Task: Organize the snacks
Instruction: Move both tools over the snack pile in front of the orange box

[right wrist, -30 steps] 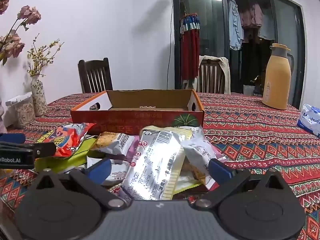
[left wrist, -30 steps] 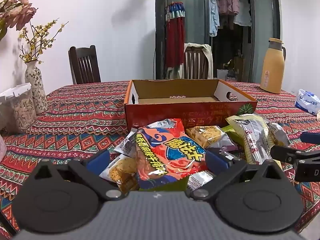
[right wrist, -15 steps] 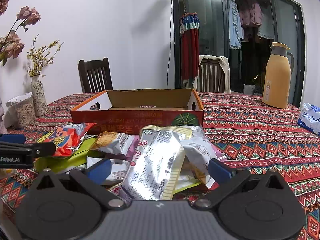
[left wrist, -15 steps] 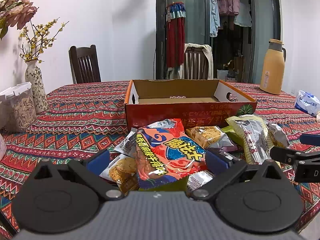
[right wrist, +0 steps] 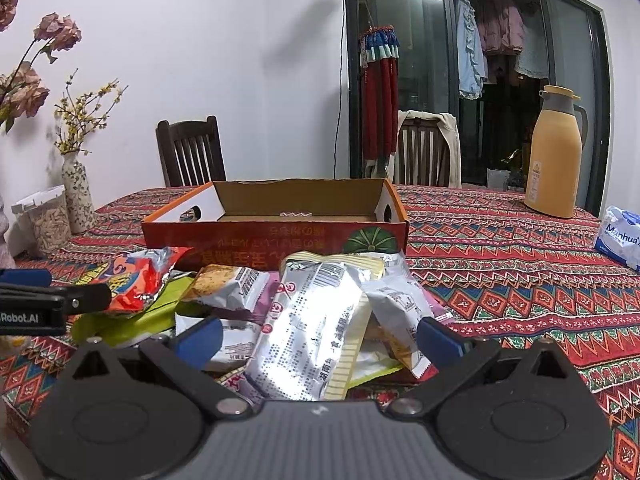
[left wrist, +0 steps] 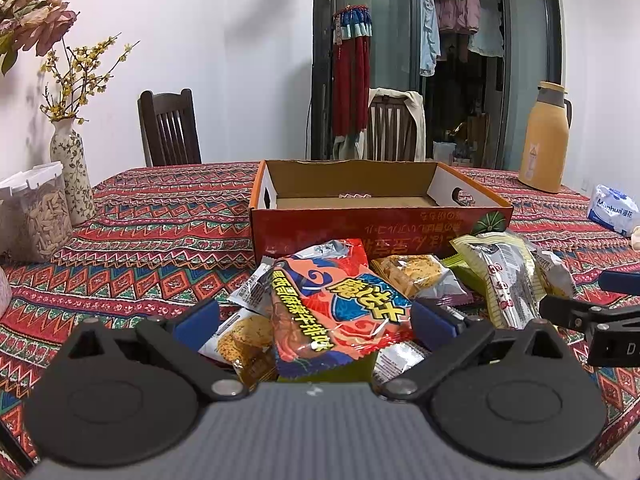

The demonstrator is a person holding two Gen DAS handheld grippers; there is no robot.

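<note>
Two grippers, both with fingers spread wide and nothing between the pads, so I judge I am at the very start: choosing a first packet. From the left wrist, my left gripper (left wrist: 315, 318) straddles the red packet (left wrist: 340, 308), which lies on top of the snack pile (left wrist: 420, 280); a biscuit packet (left wrist: 416, 274) sits at about one o'clock from it and a long silver packet (left wrist: 508, 280) at two o'clock. The cardboard box (left wrist: 376, 232) stands at twelve o'clock, just behind the pile on the tablecloth (left wrist: 152, 240), open and bare inside as far as I can see. From the right wrist, my right gripper (right wrist: 318, 336) frames the long silver packet (right wrist: 308, 332), with the red packet (right wrist: 136, 280) off at ten o'clock near the other gripper's fingertip. Next, I think, I should close gently on one packet alone; the foil looks slippery and the neighbours overlap it, so a clean pinch matters before lifting toward the box.
</note>
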